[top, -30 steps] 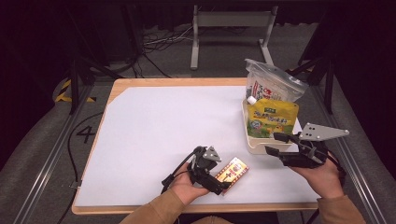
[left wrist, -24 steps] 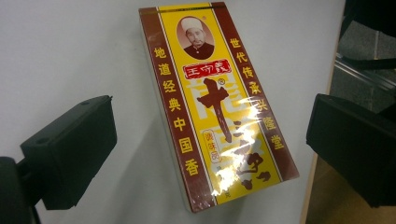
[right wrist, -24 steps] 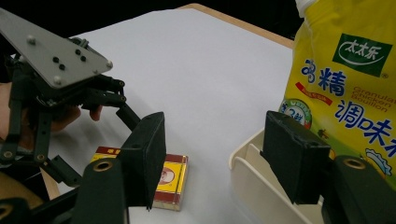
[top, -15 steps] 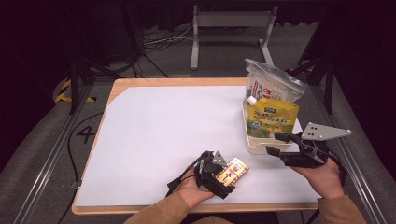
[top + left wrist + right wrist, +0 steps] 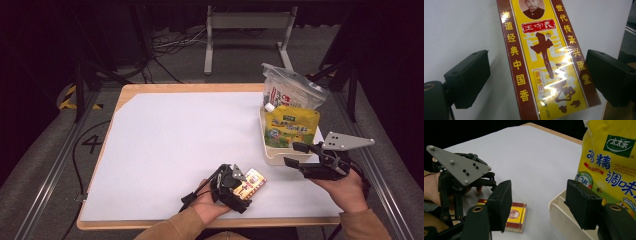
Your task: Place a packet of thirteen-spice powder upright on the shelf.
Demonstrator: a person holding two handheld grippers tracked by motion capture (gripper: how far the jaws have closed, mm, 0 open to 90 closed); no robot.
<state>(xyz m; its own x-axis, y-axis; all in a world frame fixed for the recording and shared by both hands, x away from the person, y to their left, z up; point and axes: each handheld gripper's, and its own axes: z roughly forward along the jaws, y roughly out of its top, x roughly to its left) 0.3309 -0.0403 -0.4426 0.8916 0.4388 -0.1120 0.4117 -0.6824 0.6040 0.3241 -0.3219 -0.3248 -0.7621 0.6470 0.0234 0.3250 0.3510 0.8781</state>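
Observation:
A flat yellow and brown seasoning box (image 5: 251, 183) (image 5: 544, 62) lies on the white table near its front edge. My left gripper (image 5: 239, 189) (image 5: 537, 67) is open, with one jaw on each side of the box and a gap to both. The right gripper view shows the box (image 5: 515, 216) lying flat beside the left gripper (image 5: 461, 182). My right gripper (image 5: 296, 154) (image 5: 542, 205) is open and holds nothing, hovering at the near corner of a cream tray (image 5: 272, 155) (image 5: 556, 207). A yellow pouch (image 5: 292, 125) (image 5: 609, 162) stands in that tray.
A clear plastic bag of goods (image 5: 292, 90) stands behind the yellow pouch at the tray's far end. The white table top (image 5: 185, 135) is bare to the left and centre. Its wooden rim (image 5: 200, 87) borders dark floor with cables.
My left gripper has slid a little right and toward the front edge, bringing its jaws around the box. The right gripper and the tray have stayed put.

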